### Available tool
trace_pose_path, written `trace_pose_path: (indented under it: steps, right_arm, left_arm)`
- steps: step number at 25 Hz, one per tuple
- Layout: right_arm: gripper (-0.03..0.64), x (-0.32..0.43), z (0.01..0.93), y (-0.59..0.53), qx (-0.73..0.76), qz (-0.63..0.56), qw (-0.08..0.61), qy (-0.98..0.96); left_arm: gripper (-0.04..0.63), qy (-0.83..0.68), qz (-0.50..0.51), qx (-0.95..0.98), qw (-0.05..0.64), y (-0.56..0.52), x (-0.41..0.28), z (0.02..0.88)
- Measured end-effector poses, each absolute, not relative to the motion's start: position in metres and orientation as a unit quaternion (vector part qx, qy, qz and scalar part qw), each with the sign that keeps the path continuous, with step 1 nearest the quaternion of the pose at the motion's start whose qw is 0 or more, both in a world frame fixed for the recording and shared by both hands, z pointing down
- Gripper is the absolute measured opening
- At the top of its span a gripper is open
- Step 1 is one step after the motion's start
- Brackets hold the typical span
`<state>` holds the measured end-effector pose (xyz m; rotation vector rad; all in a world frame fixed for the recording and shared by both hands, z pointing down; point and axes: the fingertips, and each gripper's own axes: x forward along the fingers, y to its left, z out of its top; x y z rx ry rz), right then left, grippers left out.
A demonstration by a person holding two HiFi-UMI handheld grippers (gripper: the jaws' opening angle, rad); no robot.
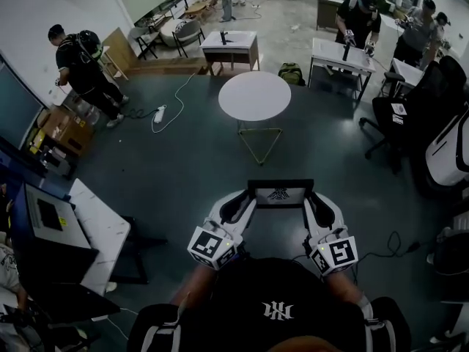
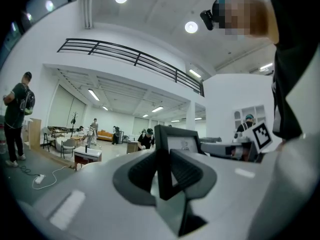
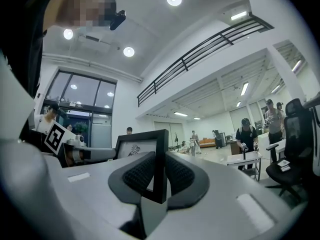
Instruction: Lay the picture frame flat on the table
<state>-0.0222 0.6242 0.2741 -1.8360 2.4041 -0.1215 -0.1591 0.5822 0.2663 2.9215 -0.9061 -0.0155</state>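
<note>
I see a round white tabletop (image 1: 255, 96) standing on dark floor (image 1: 190, 160), a white power strip (image 1: 159, 114) lying left of it.

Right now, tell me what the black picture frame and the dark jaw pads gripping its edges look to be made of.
Black rectangular picture frame: painted wood or plastic, I can't tell which. It is matte black, with a flat, square-edged moulding and no shine.
White printed sheet inside it: looks like paper.
Dark grey jaw pads: probably rubber, with a fine dotted grip texture and a matte surface.
</note>
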Motion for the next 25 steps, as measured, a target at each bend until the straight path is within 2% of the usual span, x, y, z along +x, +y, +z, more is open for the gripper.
trace_pose_path:
  steps: [25]
  right_arm:
    - [0.052,0.037,0.307,0.649,-0.56,-0.089,0.046,0.822]
  left_arm:
    - [0.083,-0.333,0.042,0.94,0.057,0.618,-0.101,0.293]
